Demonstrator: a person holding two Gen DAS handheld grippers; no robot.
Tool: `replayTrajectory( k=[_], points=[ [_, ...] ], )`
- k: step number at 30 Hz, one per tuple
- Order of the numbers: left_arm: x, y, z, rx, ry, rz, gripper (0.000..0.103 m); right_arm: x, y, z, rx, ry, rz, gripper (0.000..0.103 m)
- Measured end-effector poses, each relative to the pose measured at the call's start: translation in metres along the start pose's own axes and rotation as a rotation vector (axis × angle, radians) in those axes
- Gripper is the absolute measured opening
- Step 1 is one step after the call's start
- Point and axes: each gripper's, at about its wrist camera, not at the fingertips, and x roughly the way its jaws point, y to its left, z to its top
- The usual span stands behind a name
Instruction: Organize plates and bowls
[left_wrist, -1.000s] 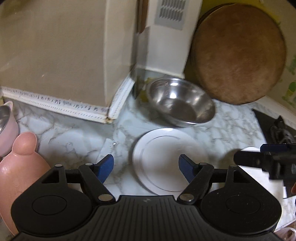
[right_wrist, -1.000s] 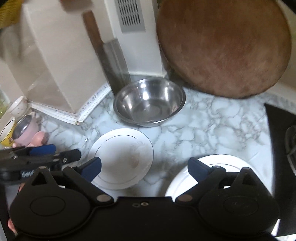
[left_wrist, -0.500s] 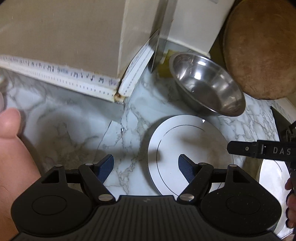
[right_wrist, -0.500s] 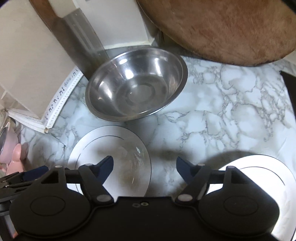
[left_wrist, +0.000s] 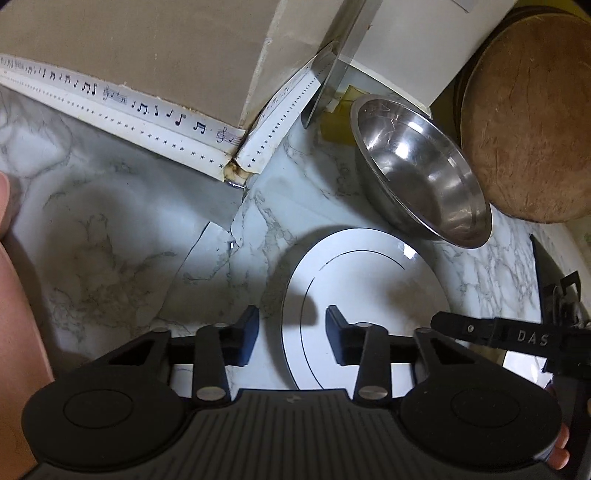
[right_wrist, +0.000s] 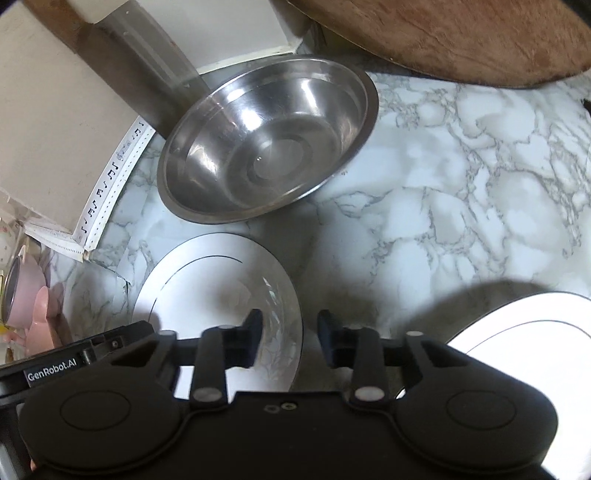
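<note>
Straddling opposite rims of the plate, left gripper at nine o'clock and right gripper at three are both open, holding nothing. Likely next: close, lift level; bowl sits at twelve.

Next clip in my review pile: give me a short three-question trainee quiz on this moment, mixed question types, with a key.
1. True or false: the left gripper is clamped shut on the white plate.
2. Multiple choice: the stainless steel bowl is A) stacked on the white plate, B) upright on the marble counter just beyond the plate, C) upside down.
3. Fill in: in the right wrist view, the right gripper straddles the plate's ____ edge.

Key
1. False: its jaws are apart around the plate's left edge, not closed on it.
2. B.
3. Right. A second white plate lies at the lower right.
</note>
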Motion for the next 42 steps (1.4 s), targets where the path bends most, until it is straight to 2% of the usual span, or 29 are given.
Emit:
replayTrajectory(
  k=[3,5,10,21,28,36,42],
  points=[
    [0.001,0.001,0.0,-0.019,0.01,-0.017,0.029,0.0,-0.001,-0.001,0.004,0.008,0.017,0.017],
    [0.001,0.003,0.0,-0.031,0.016,-0.03,0.021,-0.001,-0.002,-0.001,0.008,0.008,0.024,0.016],
    [0.002,0.004,-0.002,-0.038,0.009,-0.026,0.015,-0.001,-0.006,-0.002,0.018,0.002,0.033,0.01],
    [-0.004,0.004,-0.01,-0.028,-0.012,-0.029,0.014,-0.012,-0.001,-0.009,-0.002,-0.036,0.027,0.009],
    [-0.02,-0.003,-0.014,-0.002,-0.029,-0.057,0.014,-0.031,0.001,-0.017,-0.01,-0.066,0.037,0.008],
    [-0.046,-0.036,-0.025,0.074,-0.048,-0.111,0.014,-0.075,-0.012,-0.035,0.024,-0.117,0.043,0.008],
    [-0.051,-0.073,-0.04,0.151,-0.032,-0.16,0.014,-0.112,-0.038,-0.055,0.071,-0.17,0.023,0.008]
  ],
)
